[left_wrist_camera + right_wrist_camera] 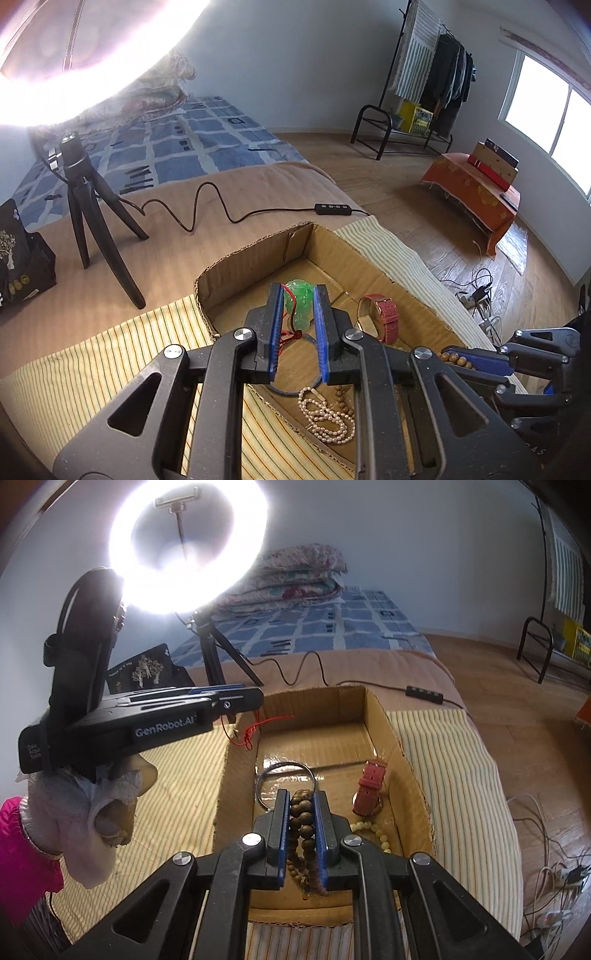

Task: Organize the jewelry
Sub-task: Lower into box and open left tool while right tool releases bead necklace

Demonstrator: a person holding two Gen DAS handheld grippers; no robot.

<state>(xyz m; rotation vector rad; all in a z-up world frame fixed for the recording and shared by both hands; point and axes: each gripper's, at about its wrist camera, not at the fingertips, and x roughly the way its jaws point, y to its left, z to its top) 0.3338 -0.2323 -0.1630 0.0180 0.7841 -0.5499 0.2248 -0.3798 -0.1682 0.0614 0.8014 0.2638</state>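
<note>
The left gripper [298,295] hangs over the cardboard box [255,254], its blue-padded fingers [276,317] pinching a green pendant [301,302] on a red cord [290,334]. In the right wrist view that cord dangles over the box's left wall. The right gripper [302,814] is pressed together on a wooden bead bracelet [301,818], low over the near part of the box floor. On the floor lie a red-strapped watch [382,317] to the right, a thin bangle [284,771] near the middle, and a pearl necklace [327,417] at the near end. The box rests on a striped cloth [122,354] on the bed. Beyond the box's far left stands a lit ring light [188,546] on a black tripod [92,214], its cable [207,206] trailing across the brown blanket [177,184]
</note>
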